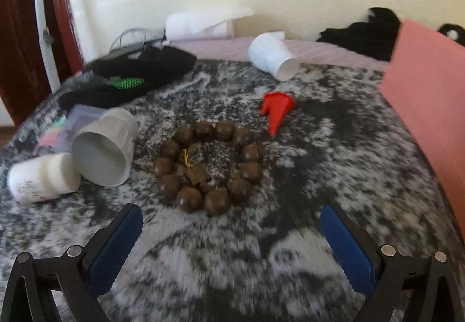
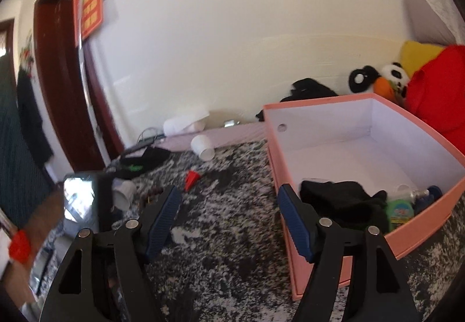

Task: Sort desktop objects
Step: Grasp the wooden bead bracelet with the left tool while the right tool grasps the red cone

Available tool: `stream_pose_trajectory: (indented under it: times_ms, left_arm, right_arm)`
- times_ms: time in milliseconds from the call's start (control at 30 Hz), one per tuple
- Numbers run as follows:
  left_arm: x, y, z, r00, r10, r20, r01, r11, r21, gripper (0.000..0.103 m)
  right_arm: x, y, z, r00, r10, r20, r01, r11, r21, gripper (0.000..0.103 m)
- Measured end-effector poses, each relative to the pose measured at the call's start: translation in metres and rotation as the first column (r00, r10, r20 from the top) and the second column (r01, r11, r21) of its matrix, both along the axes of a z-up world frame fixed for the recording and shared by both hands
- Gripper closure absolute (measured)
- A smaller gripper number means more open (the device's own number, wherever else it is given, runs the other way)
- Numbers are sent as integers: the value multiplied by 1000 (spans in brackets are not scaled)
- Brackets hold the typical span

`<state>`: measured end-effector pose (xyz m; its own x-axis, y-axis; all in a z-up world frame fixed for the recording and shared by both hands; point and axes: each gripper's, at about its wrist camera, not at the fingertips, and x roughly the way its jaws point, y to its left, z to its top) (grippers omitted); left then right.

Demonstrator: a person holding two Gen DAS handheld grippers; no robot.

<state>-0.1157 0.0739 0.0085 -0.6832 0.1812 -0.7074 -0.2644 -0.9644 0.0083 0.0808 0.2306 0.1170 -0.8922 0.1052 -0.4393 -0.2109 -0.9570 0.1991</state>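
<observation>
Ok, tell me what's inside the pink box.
Inside the pink box: black cloth, a green bottle, a clear bottle and something blue. Anything under the cloth is hidden.

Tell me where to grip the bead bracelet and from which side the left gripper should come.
Grip the near arc of the bracelet, pinching across one or two beads. It lies flat as an open ring straight ahead of the open left gripper, so come down from above with one finger inside the ring and one outside. The tassel in the middle may crowd the inner finger.
</observation>
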Motion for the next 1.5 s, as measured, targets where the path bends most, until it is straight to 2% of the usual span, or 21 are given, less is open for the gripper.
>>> stream_pose_trajectory:
  times_ms: [100, 167, 300, 333, 367, 400, 433, 467, 533, 600, 733, 933, 1033, 1133, 1267, 1300, 1400, 1500]
  left_arm:
    - [-22, 3, -21, 998, 24, 65, -21, 999, -37, 2]
    - [-34, -4, -29, 993, 35, 114, -36, 999, 10, 1]
    - [-48, -14, -29, 991, 56, 121, -65, 995, 76, 4]
    - [-49, -15, -28, 992, 62, 113, -71, 994, 82, 13]
    - [-51, -16, -27, 992, 65, 105, -74, 994, 84, 33]
    - [-52, -17, -25, 992, 70, 101, -79, 993, 86, 44]
    - [-53, -18, -25, 992, 78, 100, -87, 992, 90, 59]
    - [-54, -20, -24, 991, 82, 101, -92, 992, 91, 84]
    - [-52, -22, -23, 991, 82, 102, -91, 992, 84, 86]
    - [-46, -21, -19, 995, 66, 81, -69, 997, 45, 85]
    - [-24, -24, 4, 999, 30, 37, -32, 999, 37, 85]
    - [29, -34, 66, 997, 6, -73, -3, 1000, 31, 85]
    - [66, -54, 100, 992, 30, -120, -23, 998, 57, 85]
    - [96, -82, 120, 985, 77, -154, -62, 993, 102, 85]
    - [117, -107, 119, 983, 117, -144, -102, 989, 107, 85]
    - [120, -110, 116, 983, 115, -141, -100, 989, 104, 85]
    - [119, -112, 105, 988, 97, -123, -84, 991, 107, 85]
    - [112, -111, 94, 993, 74, -90, -63, 991, 120, 85]
  right_arm:
    - [-10, 0, -8, 1000, 5, 29, -5, 1000, -7, 26]
    - [-15, 4, -13, 999, -1, 45, 3, 1000, -26, 26]
    - [-22, 6, -17, 998, -6, 60, 8, 999, -37, 24]
    - [-24, 6, -18, 998, -3, 62, 5, 999, -35, 24]
    - [-24, 4, -18, 998, -3, 64, 4, 1000, -29, 24]
    - [-25, 3, -19, 998, -1, 66, 3, 1000, -22, 23]
    - [-26, 1, -19, 998, 3, 69, -2, 1000, -15, 23]
    - [-26, -1, -20, 997, 6, 71, -6, 1000, -8, 23]
    - [-27, -3, -20, 997, 11, 74, -11, 1000, -4, 23]
    - [-28, -3, -19, 997, 13, 73, -13, 1000, -7, 23]
    - [-27, 0, -17, 998, 19, 65, -17, 999, -35, 23]
    - [-21, 7, -10, 999, 23, 30, -20, 995, -97, 23]
    - [-18, 12, -8, 999, 36, 13, -34, 988, -153, 23]
    - [-15, 11, -7, 999, 51, -4, -51, 981, -188, 23]
    - [-20, -9, -7, 995, 100, -15, -101, 983, -151, 23]
    - [-24, -16, -7, 994, 112, -12, -113, 986, -125, 26]
    - [-40, -40, -11, 989, 149, -3, -149, 988, -45, 48]
    - [-72, -53, -26, 986, 164, 42, -163, 986, -18, 50]
